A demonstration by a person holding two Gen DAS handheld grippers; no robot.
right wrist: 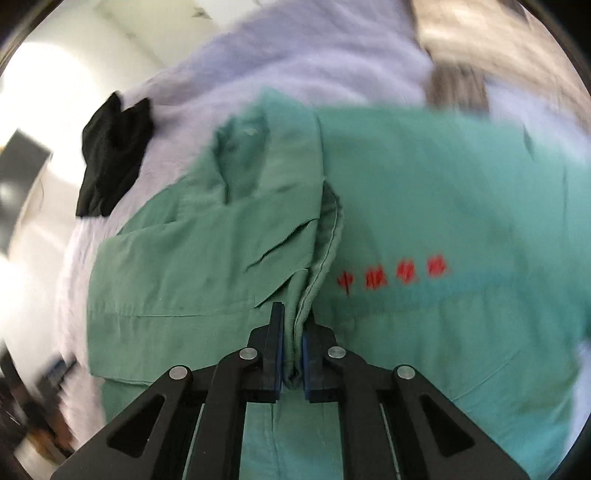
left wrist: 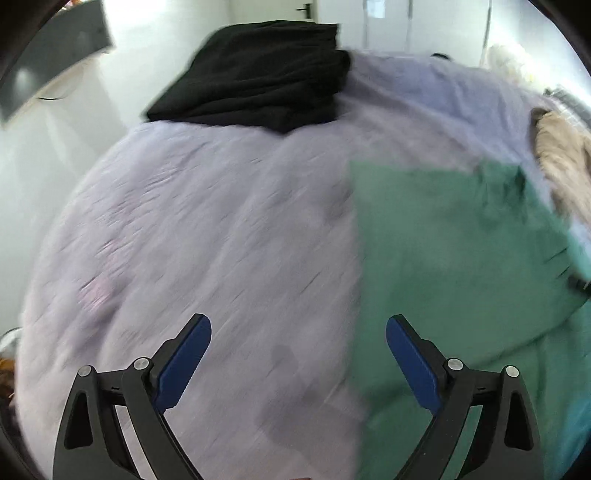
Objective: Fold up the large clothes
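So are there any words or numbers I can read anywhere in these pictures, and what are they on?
Red characters on the green garment: a row of four, too blurred to read for certain.
White paper on the far cabinet: too small and blurred to read.
No other writing shows in either view.

A home bedroom. A lilac bedspread (left wrist: 207, 229) covers a bed. White wardrobe doors (left wrist: 399, 22) stand behind it.
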